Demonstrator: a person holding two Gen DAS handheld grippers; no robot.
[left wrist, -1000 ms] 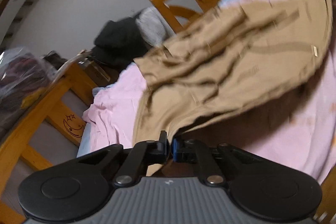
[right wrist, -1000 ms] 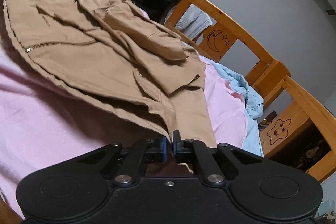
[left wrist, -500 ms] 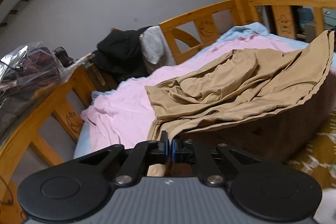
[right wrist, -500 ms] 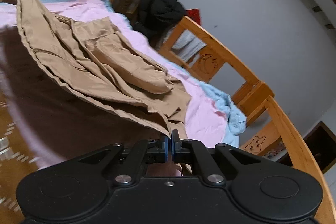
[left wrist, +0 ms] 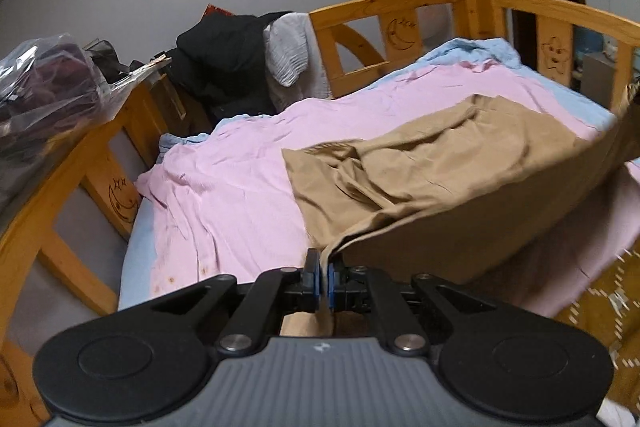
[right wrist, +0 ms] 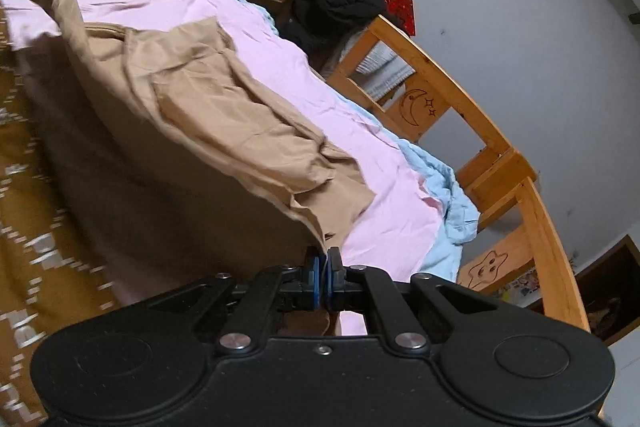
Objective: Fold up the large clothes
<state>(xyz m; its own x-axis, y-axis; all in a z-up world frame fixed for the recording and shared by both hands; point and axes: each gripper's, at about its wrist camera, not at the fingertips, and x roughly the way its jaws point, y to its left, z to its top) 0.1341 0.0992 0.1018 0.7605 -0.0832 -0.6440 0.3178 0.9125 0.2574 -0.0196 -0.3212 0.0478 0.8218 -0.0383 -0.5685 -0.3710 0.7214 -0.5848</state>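
1. While the left wrist view looks across the bed (left wrist: 224, 187), the left hand-held gripper (left wrist: 321, 277) has its jaws clamped on a corner of the tan jacket (left wrist: 420, 171). The near hem is lifted clear of the pink sheet (left wrist: 240, 155), while the far part lies on it.
2. Seen from the right wrist view, the right hand-held gripper (right wrist: 323, 277) is likewise closed tight on the opposite hem corner of the tan jacket (right wrist: 224, 115), whose edge stretches taut between both grips.
3. Judged step: raising the hem to start a fold.
4. Next move probably calls for carrying both corners forward together, level, keeping the edge taut, then laying it over the far part.
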